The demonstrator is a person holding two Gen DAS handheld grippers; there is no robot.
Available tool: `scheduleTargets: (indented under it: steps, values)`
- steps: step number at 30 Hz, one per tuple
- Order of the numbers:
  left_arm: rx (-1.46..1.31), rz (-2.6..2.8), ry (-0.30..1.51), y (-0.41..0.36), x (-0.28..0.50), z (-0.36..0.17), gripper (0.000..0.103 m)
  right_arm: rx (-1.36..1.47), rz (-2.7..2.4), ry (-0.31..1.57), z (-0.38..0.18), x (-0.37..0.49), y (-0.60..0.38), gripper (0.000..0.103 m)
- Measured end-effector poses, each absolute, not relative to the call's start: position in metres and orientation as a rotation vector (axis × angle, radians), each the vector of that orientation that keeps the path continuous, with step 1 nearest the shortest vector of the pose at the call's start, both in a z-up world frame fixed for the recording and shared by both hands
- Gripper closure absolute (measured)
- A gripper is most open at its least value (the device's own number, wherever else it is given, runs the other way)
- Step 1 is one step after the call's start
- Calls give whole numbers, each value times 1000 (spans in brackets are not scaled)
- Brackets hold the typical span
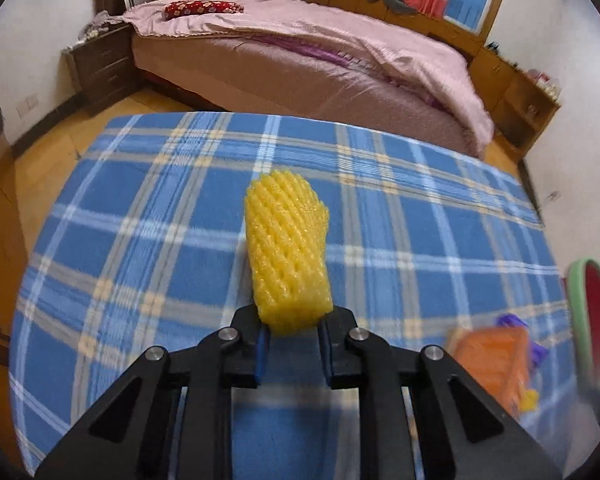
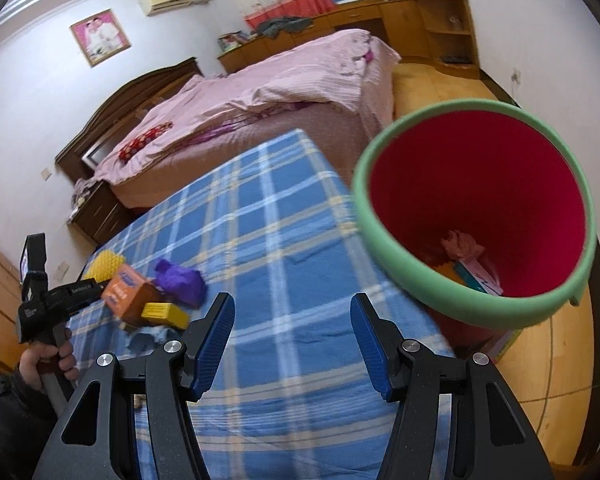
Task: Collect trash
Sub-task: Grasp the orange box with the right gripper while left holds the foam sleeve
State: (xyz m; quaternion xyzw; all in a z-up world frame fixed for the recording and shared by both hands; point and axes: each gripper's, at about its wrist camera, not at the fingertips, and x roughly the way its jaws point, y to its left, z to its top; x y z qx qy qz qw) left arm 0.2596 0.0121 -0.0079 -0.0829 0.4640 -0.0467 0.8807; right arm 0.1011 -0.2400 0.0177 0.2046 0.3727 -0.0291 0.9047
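Observation:
My left gripper (image 1: 292, 330) is shut on a yellow foam fruit net (image 1: 286, 248) and holds it above the blue plaid table (image 1: 140, 240). The net also shows in the right wrist view (image 2: 100, 266), beside the left gripper (image 2: 94, 284). My right gripper (image 2: 292, 320) is open and empty over the table (image 2: 268, 216). A bin with a green rim (image 2: 384, 240) and red inside stands off the table's right edge, with some trash (image 2: 472, 264) at its bottom. An orange box (image 2: 126, 290), a purple wad (image 2: 180, 278) and a yellow piece (image 2: 164, 314) lie on the table.
A bed (image 1: 300, 64) with pink covers stands beyond the table. A dark nightstand (image 1: 100, 68) is at its left and wooden cabinets (image 1: 516, 92) at its right. The orange box (image 1: 492, 364) and bin rim (image 1: 584, 308) sit at the right of the left wrist view.

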Motion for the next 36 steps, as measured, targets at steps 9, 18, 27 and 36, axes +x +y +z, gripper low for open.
scheduleTargets:
  steps: [9,18,27,36]
  values:
    - [-329,-146,882,33,194,6,83,357,82,781,28,128,-183,41]
    - [-367,-138,860,47,174,6,83,269,247,798,27,165,-126,15]
    - [-378,-164,849,52,167,8,83,117,294,834,18,196,-87,15]
    - [-391,-183,841,52,161,11,83,46,247,868,-6,212,-73,26]
